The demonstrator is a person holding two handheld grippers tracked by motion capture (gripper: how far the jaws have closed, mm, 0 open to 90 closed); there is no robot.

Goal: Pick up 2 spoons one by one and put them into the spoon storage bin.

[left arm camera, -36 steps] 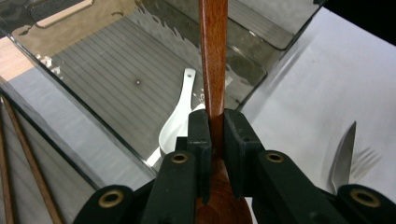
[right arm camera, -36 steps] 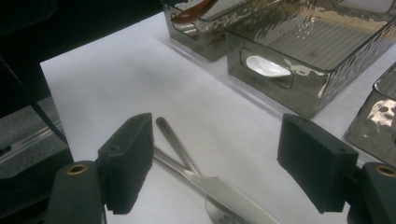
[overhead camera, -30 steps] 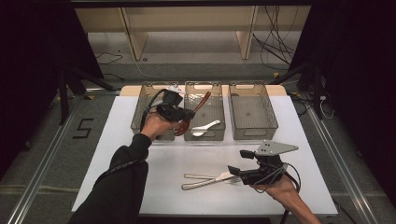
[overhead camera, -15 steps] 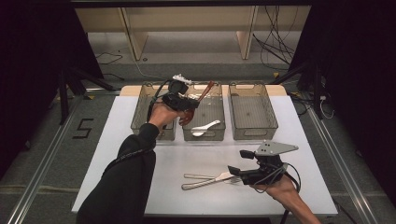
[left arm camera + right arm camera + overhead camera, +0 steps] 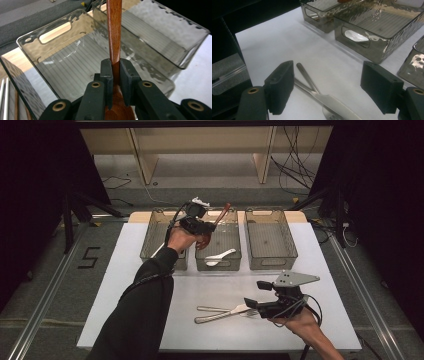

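Wooden spoon [image 5: 114, 30] bowl hidden behind left gripper [image 5: 115, 72] clamped jaws.

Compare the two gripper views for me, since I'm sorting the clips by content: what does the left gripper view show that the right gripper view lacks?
Left gripper view alone: the left gripper clamped on a wooden spoon, held above the middle bin.

Right gripper view alone: the right gripper open over a metal knife and fork on the white table, plus a white spoon inside a bin.

Both: the smoky clear bins.
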